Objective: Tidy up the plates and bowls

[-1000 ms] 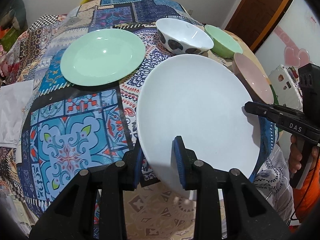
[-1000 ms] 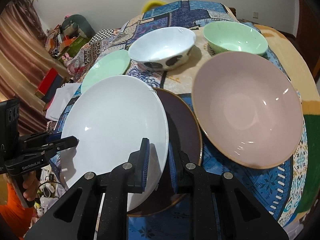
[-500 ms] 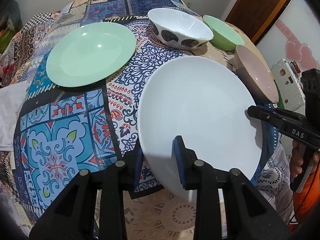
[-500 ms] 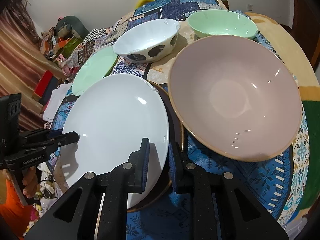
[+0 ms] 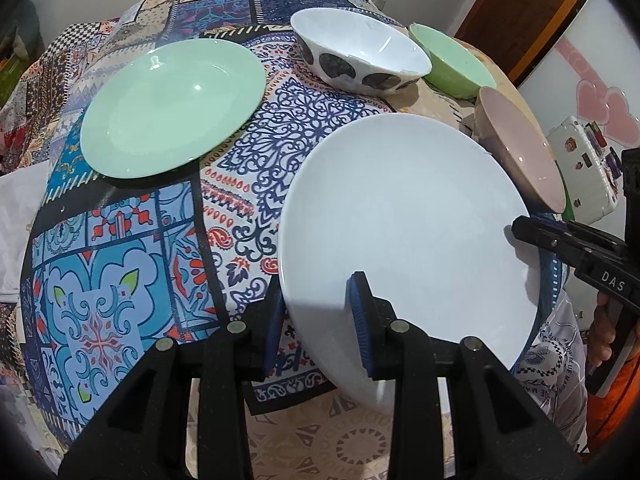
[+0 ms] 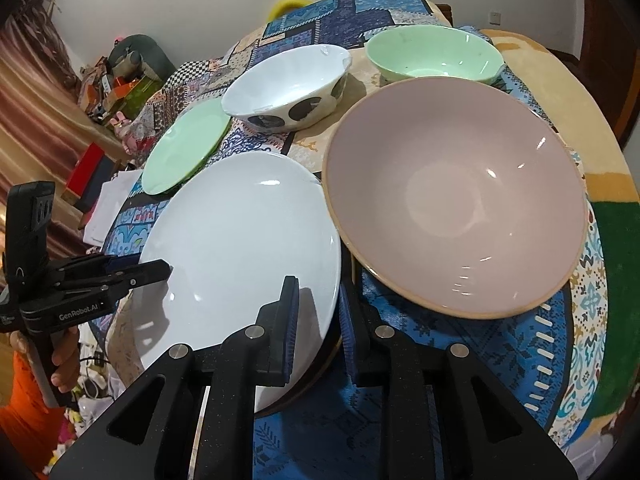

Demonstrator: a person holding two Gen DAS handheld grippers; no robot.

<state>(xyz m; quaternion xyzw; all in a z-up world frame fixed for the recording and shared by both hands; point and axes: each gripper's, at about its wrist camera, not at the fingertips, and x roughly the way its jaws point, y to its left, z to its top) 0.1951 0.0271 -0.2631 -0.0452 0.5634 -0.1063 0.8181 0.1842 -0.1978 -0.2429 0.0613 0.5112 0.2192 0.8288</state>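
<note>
Two tongs on one white plate point(image 5: 400, 220) | left tongs point(image 5: 316, 320) pinching its near rim, right tongs point(image 6: 316, 320) pinching the opposite rim | plate just beside pink bowl point(image 6: 452, 216), mint plate point(image 5: 172, 108) beyond | advice: keep level, both grips firm, lower onto mint plate.

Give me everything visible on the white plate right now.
The white plate is round, plain and glossy, ceramic by its look, with a shallow well. It tilts, gripped at opposite rim edges: the left gripper pinches one edge, the right gripper the other. It sits over a dark plate, beside the pink bowl, above the patterned cloth.
</note>
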